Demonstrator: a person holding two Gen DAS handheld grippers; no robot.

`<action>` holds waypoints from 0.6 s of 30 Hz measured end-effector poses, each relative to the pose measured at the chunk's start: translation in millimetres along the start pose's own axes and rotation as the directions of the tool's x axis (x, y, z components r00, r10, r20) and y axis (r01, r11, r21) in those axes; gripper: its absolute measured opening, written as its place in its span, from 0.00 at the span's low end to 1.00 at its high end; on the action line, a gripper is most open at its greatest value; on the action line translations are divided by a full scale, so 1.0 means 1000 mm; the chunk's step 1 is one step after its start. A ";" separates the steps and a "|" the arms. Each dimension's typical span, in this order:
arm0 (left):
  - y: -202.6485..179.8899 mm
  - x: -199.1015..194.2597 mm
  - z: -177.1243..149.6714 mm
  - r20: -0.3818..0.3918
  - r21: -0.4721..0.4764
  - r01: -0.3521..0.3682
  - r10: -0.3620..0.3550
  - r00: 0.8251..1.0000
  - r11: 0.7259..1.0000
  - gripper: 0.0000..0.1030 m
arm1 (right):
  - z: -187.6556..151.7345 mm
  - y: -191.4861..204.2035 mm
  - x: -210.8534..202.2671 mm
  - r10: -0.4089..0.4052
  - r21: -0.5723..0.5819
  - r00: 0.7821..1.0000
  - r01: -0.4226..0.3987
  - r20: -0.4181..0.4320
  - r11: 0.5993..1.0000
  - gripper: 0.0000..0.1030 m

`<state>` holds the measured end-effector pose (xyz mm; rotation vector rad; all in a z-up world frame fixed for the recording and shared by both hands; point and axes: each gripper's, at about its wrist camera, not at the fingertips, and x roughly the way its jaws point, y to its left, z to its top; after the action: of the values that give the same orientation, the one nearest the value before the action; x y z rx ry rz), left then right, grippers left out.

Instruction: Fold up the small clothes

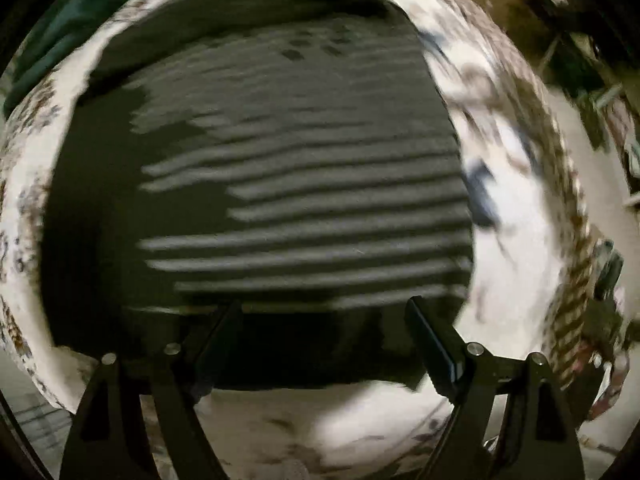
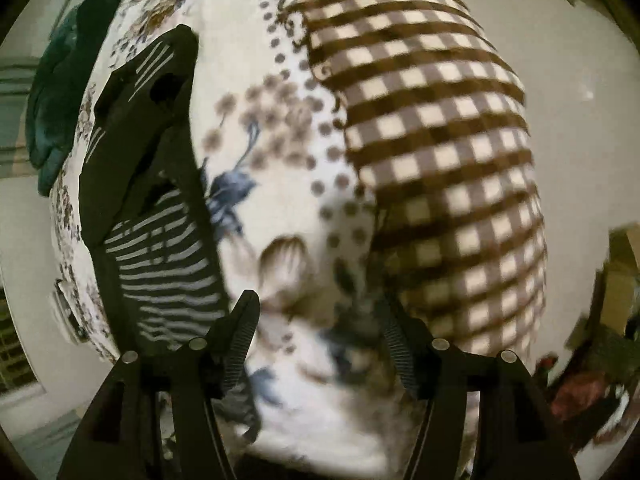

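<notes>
Bedding, one white flowered sheet (image 1: 516,184), carries one dark striped shirt (image 1: 304,208) spread flat in the left wrist view. One left gripper (image 1: 324,308) hovers at the shirt's near edge, fingers spread, holding nothing. One right gripper (image 2: 316,312), fingers also spread, hangs over the sheet; one checked blanket (image 2: 440,140) lies right.

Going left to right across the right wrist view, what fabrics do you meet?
Dark green cloth → black garment with white stripes → white floral bedsheet → brown-and-white checked fabric.
</notes>
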<state>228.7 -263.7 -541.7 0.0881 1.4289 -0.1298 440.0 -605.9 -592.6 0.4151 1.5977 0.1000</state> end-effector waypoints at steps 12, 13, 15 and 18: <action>-0.073 0.042 0.008 0.023 0.011 -0.130 0.129 0.991 0.991 0.36 | 0.146 0.031 0.054 0.310 -0.033 0.949 -0.309 0.053 0.950 0.62; -0.076 0.040 0.009 0.034 0.015 -0.147 0.146 0.989 0.989 0.26 | 0.156 0.037 0.057 0.333 -0.035 0.941 -0.332 0.052 0.943 0.62; -0.079 0.035 0.010 0.057 0.008 -0.164 0.163 0.985 0.986 0.06 | 0.178 0.051 0.062 0.352 -0.034 0.934 -0.351 0.054 0.936 0.62; -0.072 0.025 0.010 0.077 -0.048 -0.129 0.132 0.988 0.990 0.04 | 0.208 0.073 0.069 0.378 -0.026 0.924 -0.377 0.062 0.926 0.62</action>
<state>232.0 -337.0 -564.1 0.1398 1.3411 0.0053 657.8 -555.1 -651.5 0.7068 1.4346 0.3874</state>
